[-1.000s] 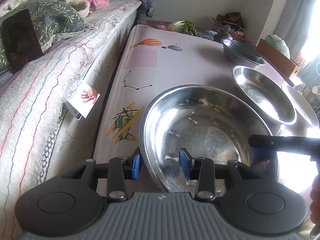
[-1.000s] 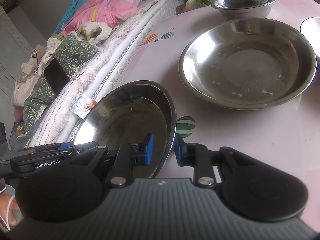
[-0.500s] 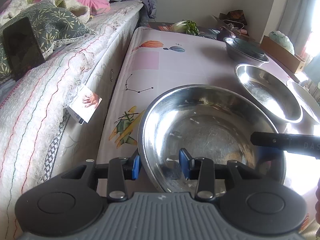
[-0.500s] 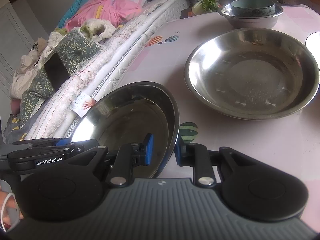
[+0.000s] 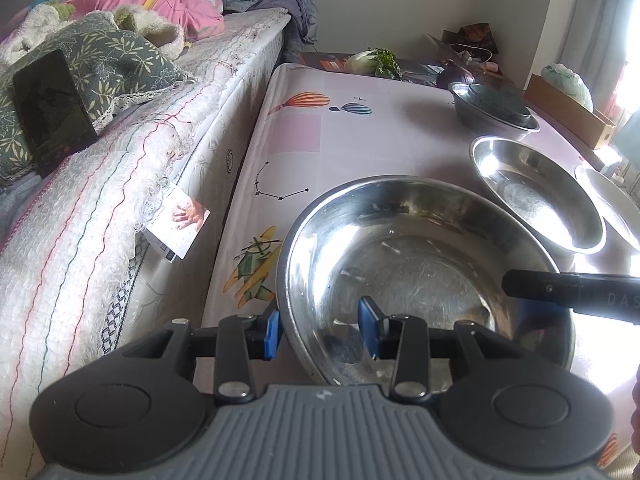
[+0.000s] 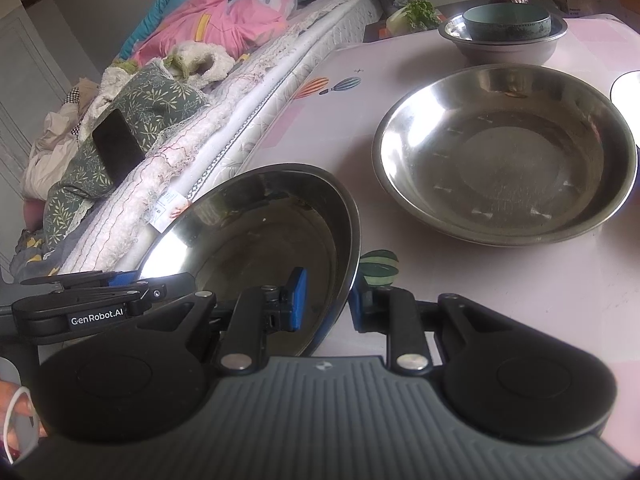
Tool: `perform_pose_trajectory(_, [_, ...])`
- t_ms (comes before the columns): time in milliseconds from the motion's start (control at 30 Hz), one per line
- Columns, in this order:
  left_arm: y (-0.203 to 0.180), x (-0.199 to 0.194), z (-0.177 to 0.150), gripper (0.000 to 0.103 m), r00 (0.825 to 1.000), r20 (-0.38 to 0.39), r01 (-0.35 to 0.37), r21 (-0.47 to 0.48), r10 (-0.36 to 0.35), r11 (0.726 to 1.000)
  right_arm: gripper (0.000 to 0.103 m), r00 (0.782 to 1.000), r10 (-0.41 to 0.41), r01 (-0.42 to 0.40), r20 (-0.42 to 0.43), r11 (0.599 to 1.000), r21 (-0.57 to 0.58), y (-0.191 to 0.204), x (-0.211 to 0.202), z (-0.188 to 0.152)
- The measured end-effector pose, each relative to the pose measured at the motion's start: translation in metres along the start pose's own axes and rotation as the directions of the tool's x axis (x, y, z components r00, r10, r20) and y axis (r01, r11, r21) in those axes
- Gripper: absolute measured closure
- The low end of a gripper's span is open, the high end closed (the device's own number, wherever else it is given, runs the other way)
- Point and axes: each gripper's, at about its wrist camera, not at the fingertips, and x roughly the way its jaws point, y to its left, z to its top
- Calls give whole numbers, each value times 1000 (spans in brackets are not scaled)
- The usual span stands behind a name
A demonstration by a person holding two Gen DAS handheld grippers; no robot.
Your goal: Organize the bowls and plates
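Observation:
A large steel bowl (image 5: 420,264) is held over the near left part of the pink table (image 5: 360,148), tilted in the right wrist view (image 6: 260,232). My left gripper (image 5: 320,330) is shut on its near rim, one blue pad outside and one inside. My right gripper (image 6: 326,300) is shut on the opposite rim and shows as a black bar (image 5: 572,288) in the left wrist view. A wider steel bowl (image 6: 504,152) rests on the table beyond. Farther back, a teal bowl (image 6: 506,22) sits inside a small steel bowl (image 6: 500,48).
A white plate (image 5: 612,204) lies right of the wide bowl. A bed (image 5: 120,200) with bedding and a dark phone (image 5: 52,112) runs along the table's left edge. Greens (image 5: 380,60) and a cardboard box (image 5: 576,116) sit at the far end.
Both grippers keep their hold on the bowl. The views have drifted slightly; nothing on the table has moved.

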Motion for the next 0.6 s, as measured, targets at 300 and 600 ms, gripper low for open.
perform_pose_trajectory(300, [-1,-3,0,63,1000,4,-1,-2,1,1000,82,1000,3,-3,6,1000,-2,0,-4,1])
perform_pose_trajectory(600, [-3,-7,1,63,1000,11,-1,-1,1,1000,82,1000,4,-4,9,1000,-1,0,-7,1])
